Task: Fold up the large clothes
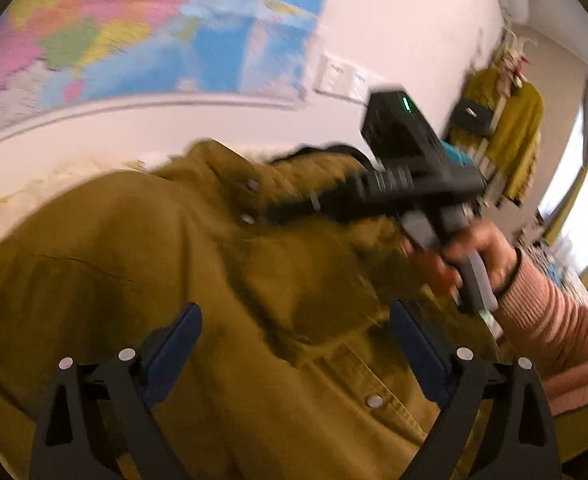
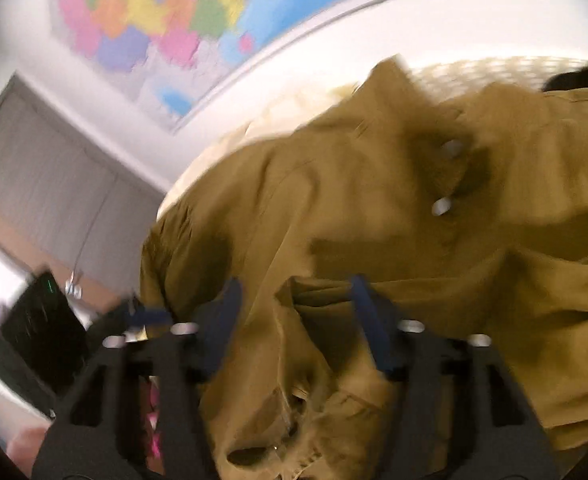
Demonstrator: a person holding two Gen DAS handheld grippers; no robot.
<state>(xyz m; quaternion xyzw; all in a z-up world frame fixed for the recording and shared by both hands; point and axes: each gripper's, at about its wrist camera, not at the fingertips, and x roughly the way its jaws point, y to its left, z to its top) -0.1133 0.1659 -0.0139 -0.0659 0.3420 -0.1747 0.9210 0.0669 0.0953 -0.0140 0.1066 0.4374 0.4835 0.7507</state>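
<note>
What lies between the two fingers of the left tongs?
Only the olive shirt lies there, its button placket running through the gap of the left tongs. The left wrist view shows this.

1. The olive-brown shirt fills the lower and middle part of the left wrist frame and the centre and right of the right wrist frame.
2. It is rumpled, with deep folds and shadowed creases.
3. Pale snap buttons run along its stitched placket; two more sit near the collar.
4. A bunched edge hangs at the lower centre of the right wrist frame.
</note>
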